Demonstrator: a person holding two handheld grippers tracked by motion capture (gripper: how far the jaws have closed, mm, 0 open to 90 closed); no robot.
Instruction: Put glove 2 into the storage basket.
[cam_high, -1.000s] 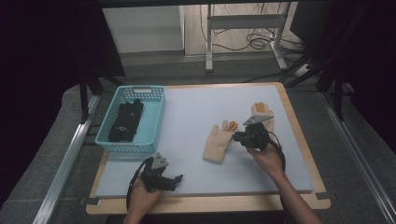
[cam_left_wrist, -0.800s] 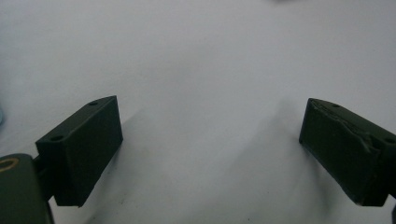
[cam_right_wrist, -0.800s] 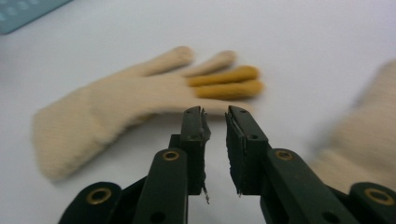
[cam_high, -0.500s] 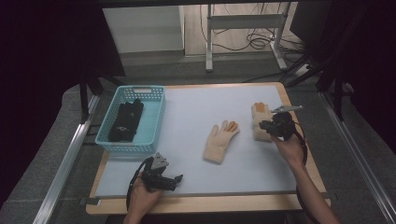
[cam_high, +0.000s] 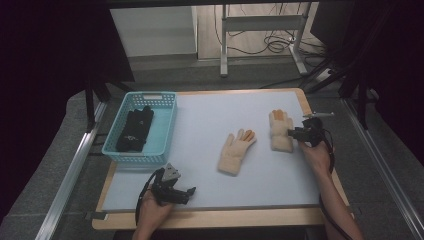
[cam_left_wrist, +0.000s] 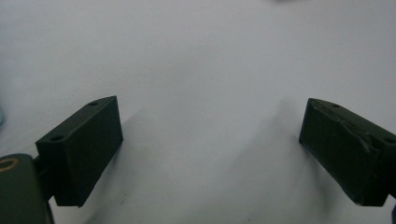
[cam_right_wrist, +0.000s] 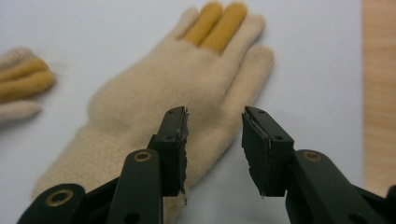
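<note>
The right gripper (cam_high: 295, 134) sat at about 3 o'clock on the pale blue table mat (cam_high: 210, 115), its jaws having just been opening to a narrow gap. Nothing sat between them; they hovered at the edge of a cream knitted glove with orange fingers (cam_high: 280, 131). A second cream knitted glove (cam_high: 235, 152) lay just beside it toward the centre. The left gripper (cam_high: 187, 192), down at 7 o'clock, had its jaws spread wide over bare mat. A turquoise plastic basket (cam_high: 165, 131) at 10 o'clock held a black glove (cam_high: 135, 129).
</note>
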